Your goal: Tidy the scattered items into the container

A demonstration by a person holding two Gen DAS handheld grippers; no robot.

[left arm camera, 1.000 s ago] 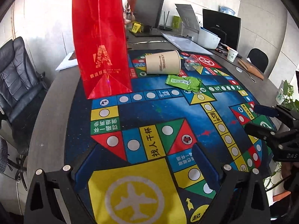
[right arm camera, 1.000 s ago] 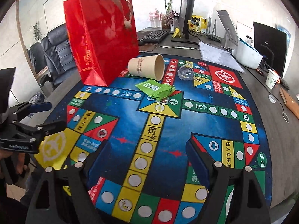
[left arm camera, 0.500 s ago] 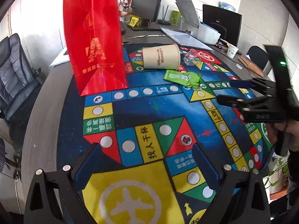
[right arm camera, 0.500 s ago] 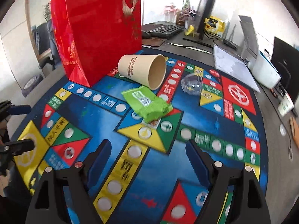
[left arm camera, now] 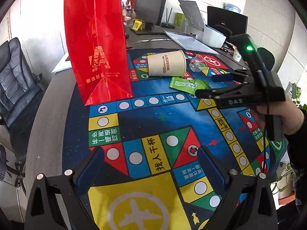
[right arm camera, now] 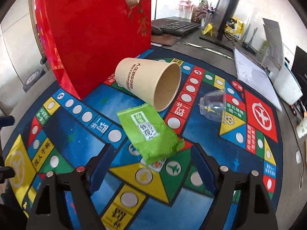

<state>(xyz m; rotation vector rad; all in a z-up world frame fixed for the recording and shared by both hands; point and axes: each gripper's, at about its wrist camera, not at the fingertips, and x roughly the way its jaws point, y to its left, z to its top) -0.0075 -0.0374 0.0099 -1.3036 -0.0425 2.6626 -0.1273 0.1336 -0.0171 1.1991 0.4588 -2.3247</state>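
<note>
A tall red paper bag [left arm camera: 96,44] stands upright on the game mat [left arm camera: 157,115]; it also shows in the right wrist view [right arm camera: 92,30]. A tan paper cup [right arm camera: 149,82] lies on its side beside the bag, mouth toward me. A green packet [right arm camera: 151,132] lies flat in front of the cup, and a small clear plastic cup [right arm camera: 213,105] lies to its right. My right gripper [right arm camera: 149,163] is open, its fingers just short of the green packet. My left gripper [left arm camera: 149,164] is open and empty over the mat's near part.
The mat covers a grey desk [left arm camera: 44,115]. Monitors [left arm camera: 153,2], a keyboard [right arm camera: 178,26], papers [right arm camera: 253,76] and a white box [left arm camera: 213,36] sit at the back. A black office chair [left arm camera: 13,80] stands to the left.
My right gripper has moved forward and down toward the green packet, which now lies close before its fingers. The left gripper has barely moved.
</note>
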